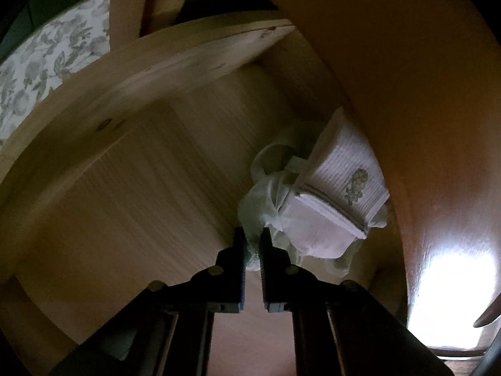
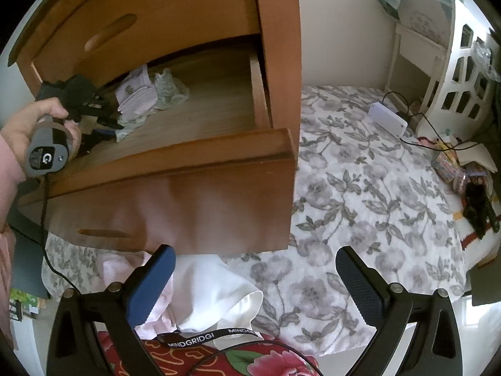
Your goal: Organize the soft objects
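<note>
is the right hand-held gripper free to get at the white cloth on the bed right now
Probably yes. The right hand-held gripper is open and empty, and the white cloth lies just below its fingers on the bed; only the open drawer overhangs nearby.

The open drawer (image 2: 200,116) has a broad bare wooden floor across its middle and right part, free for a hand-held gripper to come down from above. Its left rear corner is taken: a folded white cloth (image 2: 136,95) and a crumpled pale green cloth (image 2: 169,89) lie there together, against the drawer's back. The closed drawer front above (image 2: 150,28) overhangs that rear part and limits headroom. The left hand-held gripper (image 1: 252,244) already fills the left side. The drawer's raised front panel (image 2: 175,194) and right side wall (image 2: 258,91) bar entry from the sides. The floral bedspread (image 2: 360,188) beside the chest lies open.
</note>
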`<action>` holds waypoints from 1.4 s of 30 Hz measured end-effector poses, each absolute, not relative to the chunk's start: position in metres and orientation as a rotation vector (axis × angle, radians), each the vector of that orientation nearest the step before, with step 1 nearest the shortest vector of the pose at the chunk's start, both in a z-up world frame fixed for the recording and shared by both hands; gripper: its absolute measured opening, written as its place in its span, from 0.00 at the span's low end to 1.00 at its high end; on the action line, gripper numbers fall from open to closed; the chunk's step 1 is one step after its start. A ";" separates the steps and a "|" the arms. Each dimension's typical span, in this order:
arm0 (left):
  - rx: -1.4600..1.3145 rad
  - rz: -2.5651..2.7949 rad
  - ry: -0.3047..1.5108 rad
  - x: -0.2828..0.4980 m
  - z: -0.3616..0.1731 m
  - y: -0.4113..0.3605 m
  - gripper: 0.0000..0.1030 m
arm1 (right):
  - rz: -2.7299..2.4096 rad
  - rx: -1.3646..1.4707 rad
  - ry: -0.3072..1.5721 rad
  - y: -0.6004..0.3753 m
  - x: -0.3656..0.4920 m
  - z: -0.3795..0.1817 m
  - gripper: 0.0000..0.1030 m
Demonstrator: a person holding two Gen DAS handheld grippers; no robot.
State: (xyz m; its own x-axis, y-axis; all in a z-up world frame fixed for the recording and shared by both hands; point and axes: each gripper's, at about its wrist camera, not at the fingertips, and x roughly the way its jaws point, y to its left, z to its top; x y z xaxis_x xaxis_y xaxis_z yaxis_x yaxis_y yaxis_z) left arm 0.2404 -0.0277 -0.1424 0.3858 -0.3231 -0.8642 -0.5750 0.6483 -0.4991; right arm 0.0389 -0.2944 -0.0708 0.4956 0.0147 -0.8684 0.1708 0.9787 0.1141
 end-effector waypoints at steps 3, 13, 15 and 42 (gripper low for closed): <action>-0.906 0.185 1.208 0.236 -0.144 -0.026 0.06 | -0.096 0.198 1.047 -0.296 0.037 -0.070 1.00; -0.865 0.142 1.232 0.227 -0.128 -0.032 0.06 | -0.098 0.209 1.034 -0.298 0.036 -0.065 1.00; -0.855 0.125 1.236 0.226 -0.123 -0.034 0.06 | -0.099 0.212 1.026 -0.298 0.035 -0.062 1.00; -0.738 -0.132 1.100 0.150 -0.052 -0.037 0.06 | -0.087 0.204 0.936 -0.284 0.012 -0.026 1.00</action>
